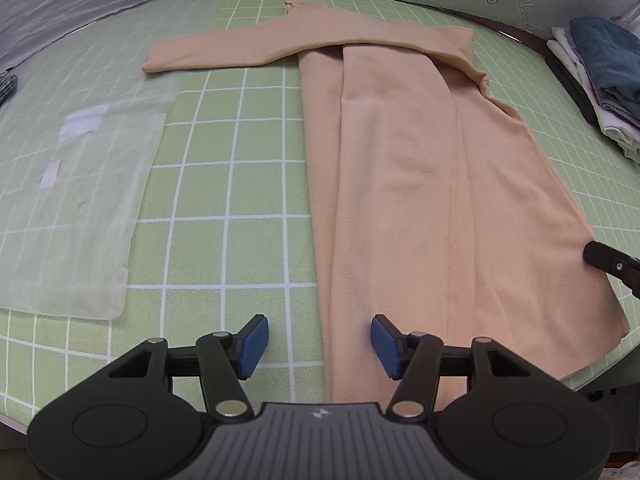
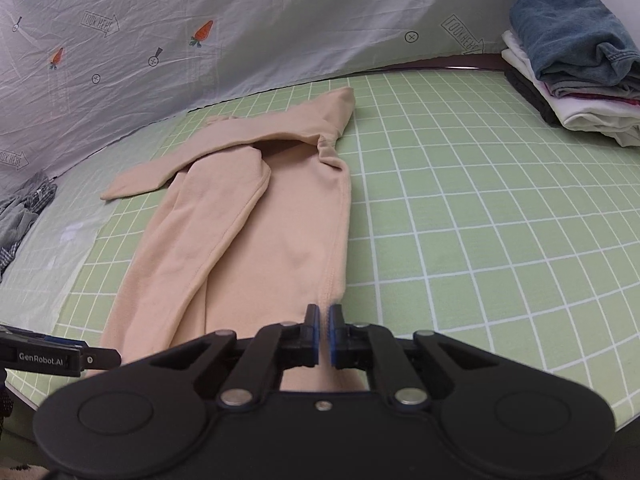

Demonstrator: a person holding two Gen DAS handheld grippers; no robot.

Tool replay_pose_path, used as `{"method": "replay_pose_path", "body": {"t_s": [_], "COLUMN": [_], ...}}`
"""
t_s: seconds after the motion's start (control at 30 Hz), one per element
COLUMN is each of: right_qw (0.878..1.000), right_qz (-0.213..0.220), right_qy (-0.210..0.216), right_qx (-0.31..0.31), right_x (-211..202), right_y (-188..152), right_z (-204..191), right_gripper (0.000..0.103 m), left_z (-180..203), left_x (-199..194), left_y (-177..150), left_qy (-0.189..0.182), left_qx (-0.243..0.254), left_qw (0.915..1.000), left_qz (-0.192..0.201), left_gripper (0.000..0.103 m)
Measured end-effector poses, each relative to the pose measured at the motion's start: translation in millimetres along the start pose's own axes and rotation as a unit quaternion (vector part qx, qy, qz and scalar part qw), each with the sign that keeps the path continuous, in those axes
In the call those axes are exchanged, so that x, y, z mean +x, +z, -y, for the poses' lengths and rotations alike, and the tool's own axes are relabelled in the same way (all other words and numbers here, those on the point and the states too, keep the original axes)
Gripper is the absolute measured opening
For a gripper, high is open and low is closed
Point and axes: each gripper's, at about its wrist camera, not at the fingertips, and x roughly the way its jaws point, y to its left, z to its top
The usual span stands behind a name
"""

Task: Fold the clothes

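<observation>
Your right gripper (image 2: 324,334) hides the peach top's (image 2: 256,232) near hem; the checked cloth (image 2: 24,212) runs past the left edge.

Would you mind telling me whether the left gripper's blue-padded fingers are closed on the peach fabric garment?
No: the left gripper has its blue pads wide apart above the peach fabric garment's near hem, holding nothing.

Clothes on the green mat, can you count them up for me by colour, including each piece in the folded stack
Peach: 1, the long-sleeved top laid out on the mat.
Blue denim: 1, top of the stack.
White: at least 2 folded pieces; exact layers unclear.
Dark grey or black: 1, at the stack's base.
Grey checked: 1, crumpled at the left edge.
Total: at least 6.
</observation>
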Motion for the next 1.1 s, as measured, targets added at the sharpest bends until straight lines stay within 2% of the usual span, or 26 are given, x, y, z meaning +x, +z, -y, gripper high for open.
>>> {"method": "replay_pose_path", "body": {"t_s": [0.17,0.33,0.57,0.7,0.8,0.97,1.03,1.1], "right_qw": [0.999,0.997,0.992,0.988,0.986,0.981,0.976,0.975], "right_qz": [-0.005,-0.03,-0.091,-0.11,-0.102,-0.048,-0.034,-0.033], "right_qy": [0.028,0.061,0.086,0.096,0.113,0.135,0.129,0.103], "right_qx": [-0.029,-0.03,0.028,0.059,0.071,0.132,0.172,0.195], "right_x": [-0.9,15.0,44.7,49.2,43.1,20.5,15.4,14.7], "right_y": [4.4,2.5,-3.0,-6.6,-5.9,-0.7,0.1,-2.8], "right_z": [-30.4,-53.0,-55.0,-51.4,-49.2,-29.4,-16.4,-6.0], "right_gripper": [0.005,0.005,0.006,0.013,0.021,0.021,0.021,0.021], "left_z": [-6.0,-19.5,-41.7,-48.3,-48.0,-37.5,-32.8,-28.4], "left_x": [-10.2,-15.8,-19.9,-20.8,-19.7,-16.1,-13.9,-11.6], "left_y": [-0.2,-5.7,-14.4,-14.3,-11.9,-11.9,-13.2,-15.3], "left_qy": [0.004,0.011,0.029,0.032,0.029,0.021,0.018,0.015], "left_qx": [0.019,0.02,-0.003,-0.017,-0.019,-0.002,0.006,0.013], "left_qw": [0.9998,0.9997,0.9995,0.9993,0.9993,0.9996,0.9996,0.9995], "left_qz": [-0.003,-0.008,-0.013,-0.014,-0.015,-0.018,-0.021,-0.026], "left_gripper": [0.058,0.058,0.058,0.058,0.058,0.058,0.058,0.058]}}
